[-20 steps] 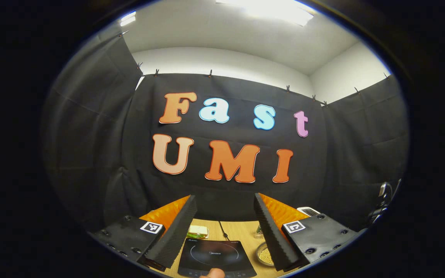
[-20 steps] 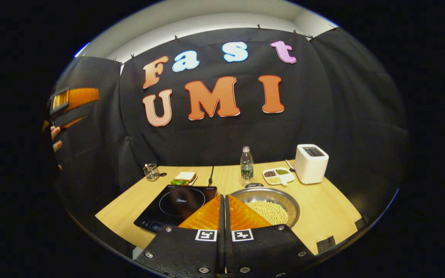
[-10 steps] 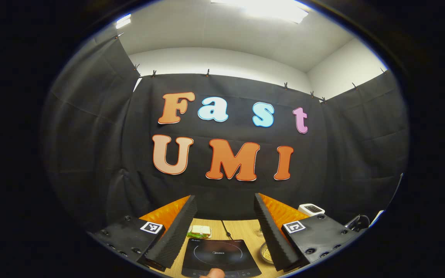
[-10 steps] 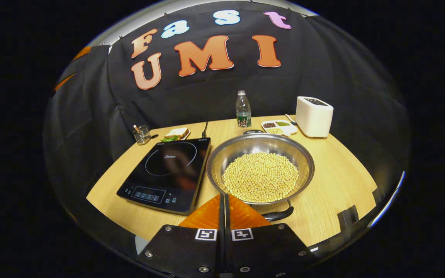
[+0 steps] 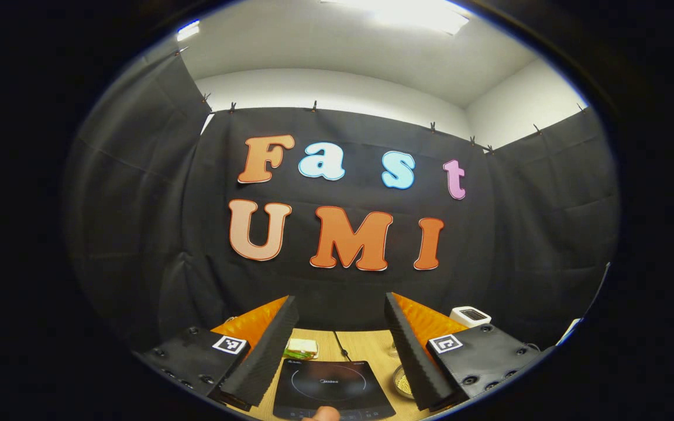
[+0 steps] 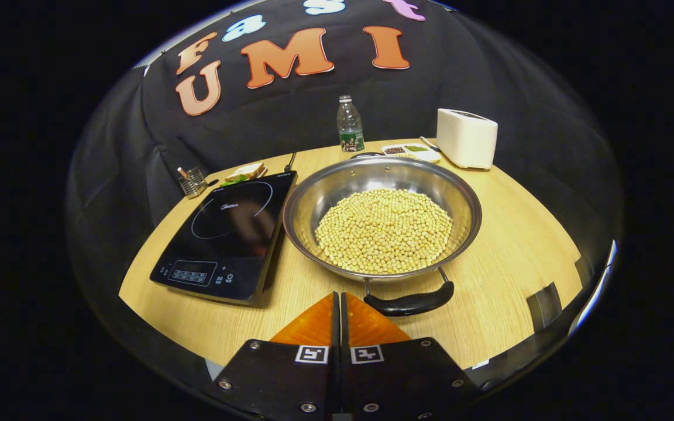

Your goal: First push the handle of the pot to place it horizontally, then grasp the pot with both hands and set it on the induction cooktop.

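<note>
The right gripper (image 6: 340, 304), fingers together, has dropped close to the near handle (image 6: 410, 304) of the pot (image 6: 381, 225) beside the cooktop (image 6: 226, 234), ready to push; the left gripper (image 5: 337, 333) hangs high, fingers apart.

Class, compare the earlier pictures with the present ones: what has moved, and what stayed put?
The right tool, shut, has tipped down and closed in on the pot of beans, nearing its black handle. The left tool stayed open and raised. Pot and induction cooktop stayed put.

Recording booth: black cloth walls (image 6: 489, 88), wooden table (image 6: 512, 245).
</note>
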Available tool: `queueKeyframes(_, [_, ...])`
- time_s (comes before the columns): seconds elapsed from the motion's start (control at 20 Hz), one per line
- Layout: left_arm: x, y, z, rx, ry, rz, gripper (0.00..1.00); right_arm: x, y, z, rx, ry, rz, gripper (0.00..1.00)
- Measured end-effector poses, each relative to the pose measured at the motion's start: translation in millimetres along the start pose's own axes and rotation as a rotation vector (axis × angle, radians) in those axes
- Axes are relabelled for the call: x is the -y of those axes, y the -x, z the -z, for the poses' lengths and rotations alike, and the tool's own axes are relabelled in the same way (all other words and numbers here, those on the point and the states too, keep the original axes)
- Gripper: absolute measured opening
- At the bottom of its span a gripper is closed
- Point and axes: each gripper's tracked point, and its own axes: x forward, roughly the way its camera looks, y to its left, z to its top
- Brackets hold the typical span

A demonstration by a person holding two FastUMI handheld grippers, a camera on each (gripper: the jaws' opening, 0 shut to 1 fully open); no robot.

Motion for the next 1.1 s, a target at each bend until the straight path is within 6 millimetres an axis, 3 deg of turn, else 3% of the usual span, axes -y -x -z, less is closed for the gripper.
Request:
queueKeyframes(0.2, [-7.6, -1.9, 4.2, -0.012, 0.002, -0.017, 0.98, 7.2, 2.8, 2.5, -0.011, -0.057, -0.026, 0.00])
queueKeyframes(0.6, [-9.9, -9.8, 9.8, -0.019, 0.012, -0.022, 0.98, 53.7, -2.5, -4.0, -0.009, -0.121, 0.052, 0.00])
queueKeyframes(1.1, [-8.7, -21.1, 11.5, -0.012, -0.006, -0.020, 0.98, 97.9, -12.8, -17.9, -0.010, -0.178, 0.124, 0.00])
